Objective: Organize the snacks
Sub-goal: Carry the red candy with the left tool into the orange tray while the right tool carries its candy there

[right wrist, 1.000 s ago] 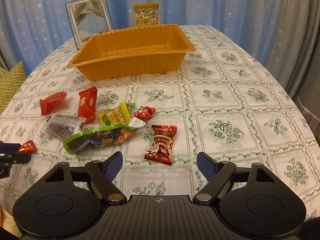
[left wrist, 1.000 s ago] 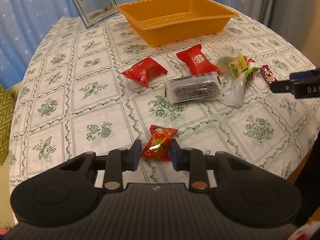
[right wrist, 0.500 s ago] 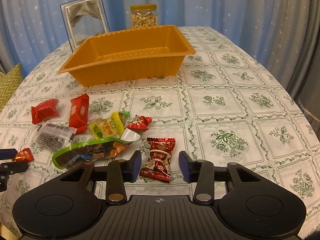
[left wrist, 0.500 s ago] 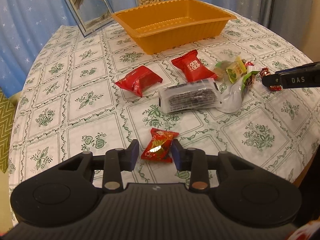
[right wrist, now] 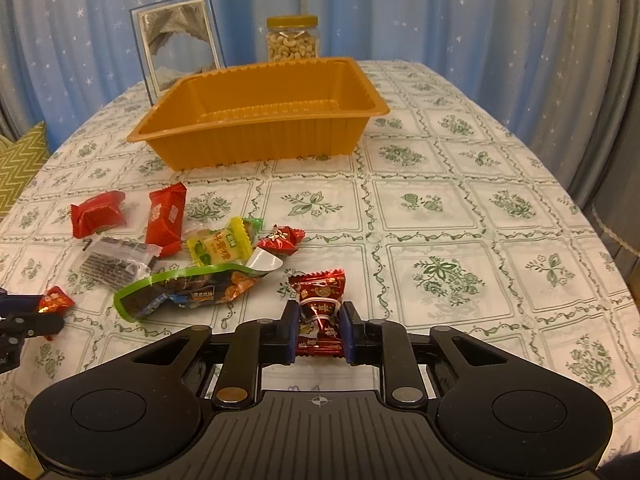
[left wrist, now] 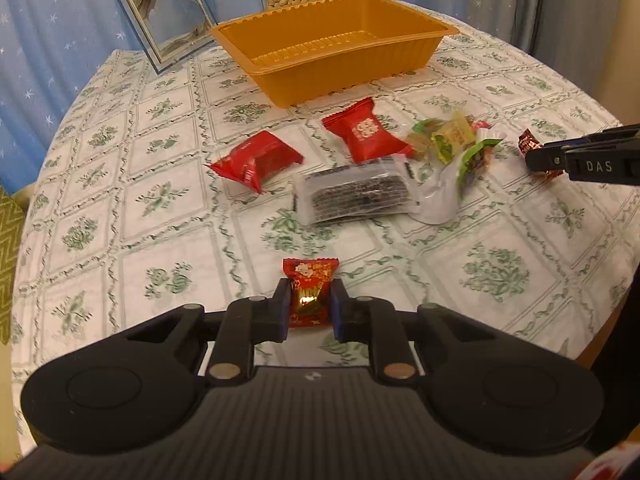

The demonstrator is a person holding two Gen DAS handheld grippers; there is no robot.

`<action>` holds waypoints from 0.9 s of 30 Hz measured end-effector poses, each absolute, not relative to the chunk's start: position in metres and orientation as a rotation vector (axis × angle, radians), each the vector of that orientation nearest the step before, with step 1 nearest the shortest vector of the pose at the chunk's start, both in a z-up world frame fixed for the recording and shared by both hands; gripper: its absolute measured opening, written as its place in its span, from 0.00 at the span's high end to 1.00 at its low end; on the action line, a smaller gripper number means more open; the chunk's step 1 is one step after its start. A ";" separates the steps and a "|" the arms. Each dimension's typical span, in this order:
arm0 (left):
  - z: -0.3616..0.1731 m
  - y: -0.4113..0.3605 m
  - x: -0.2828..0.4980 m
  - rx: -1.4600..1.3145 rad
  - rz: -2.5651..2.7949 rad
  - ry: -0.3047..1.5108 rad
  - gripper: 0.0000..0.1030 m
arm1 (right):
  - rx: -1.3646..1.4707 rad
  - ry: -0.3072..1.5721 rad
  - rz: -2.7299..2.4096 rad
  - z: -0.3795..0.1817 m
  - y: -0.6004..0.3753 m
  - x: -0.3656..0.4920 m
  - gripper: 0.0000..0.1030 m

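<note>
My left gripper (left wrist: 307, 304) is shut on a small red and gold candy (left wrist: 309, 288) near the table's front. My right gripper (right wrist: 319, 330) is shut on a dark red wrapped candy (right wrist: 320, 304). An empty orange tray (right wrist: 264, 136) stands at the back of the table, also in the left wrist view (left wrist: 340, 64). Between the grippers and the tray lie loose snacks: two red packets (left wrist: 256, 160) (left wrist: 364, 132), a clear pack of dark sticks (left wrist: 356, 196), a yellow candy (right wrist: 220, 246) and a green-edged bag (right wrist: 180, 292).
A jar of cashews (right wrist: 292, 38) and a framed picture (right wrist: 178, 40) stand behind the tray. The round table has a green-patterned white cloth (right wrist: 440, 208). Blue starred curtains hang behind. A green zigzag cushion (right wrist: 20, 160) sits at the left.
Both grippers have closed on their candies: the right one went from wide open to shut on the dark red candy, the left one tightened on the red and gold candy.
</note>
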State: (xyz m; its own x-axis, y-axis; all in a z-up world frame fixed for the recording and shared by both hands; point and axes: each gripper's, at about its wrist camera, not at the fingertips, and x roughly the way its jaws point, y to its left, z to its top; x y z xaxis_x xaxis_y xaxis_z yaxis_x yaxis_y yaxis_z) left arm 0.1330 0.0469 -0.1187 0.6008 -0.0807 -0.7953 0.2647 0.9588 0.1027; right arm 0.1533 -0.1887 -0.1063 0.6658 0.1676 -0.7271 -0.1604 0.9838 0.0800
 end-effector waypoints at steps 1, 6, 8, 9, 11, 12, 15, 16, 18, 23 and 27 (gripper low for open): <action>-0.118 0.045 0.132 0.217 -0.204 0.905 0.83 | 0.008 0.819 0.185 -0.105 -0.190 0.151 0.80; -0.109 0.031 0.126 0.217 -0.218 0.885 0.83 | 0.001 0.792 0.187 -0.092 -0.194 0.141 0.80; -0.101 0.026 0.124 0.211 -0.220 0.868 0.83 | -0.001 0.776 0.186 -0.083 -0.195 0.136 0.80; -0.097 0.023 0.124 0.203 -0.222 0.856 0.83 | 0.000 0.767 0.186 -0.078 -0.196 0.134 0.81; -0.088 0.019 0.124 0.189 -0.220 0.830 0.83 | 0.005 0.747 0.190 -0.069 -0.198 0.130 0.81; -0.084 0.018 0.124 0.182 -0.216 0.818 0.83 | 0.008 0.739 0.194 -0.065 -0.198 0.129 0.81; -0.072 0.016 0.127 0.146 -0.206 0.788 0.83 | 0.017 0.713 0.201 -0.052 -0.199 0.129 0.81; -0.067 0.015 0.130 0.128 -0.203 0.777 0.83 | 0.020 0.703 0.202 -0.049 -0.200 0.130 0.81; -0.058 0.013 0.137 0.118 -0.197 0.750 0.83 | 0.016 0.685 0.210 -0.043 -0.199 0.136 0.81; -0.036 0.008 0.164 0.101 -0.189 0.680 0.83 | 0.032 0.657 0.223 -0.034 -0.198 0.166 0.81; -0.027 0.007 0.195 0.099 -0.184 0.649 0.83 | 0.030 0.626 0.239 -0.027 -0.193 0.194 0.81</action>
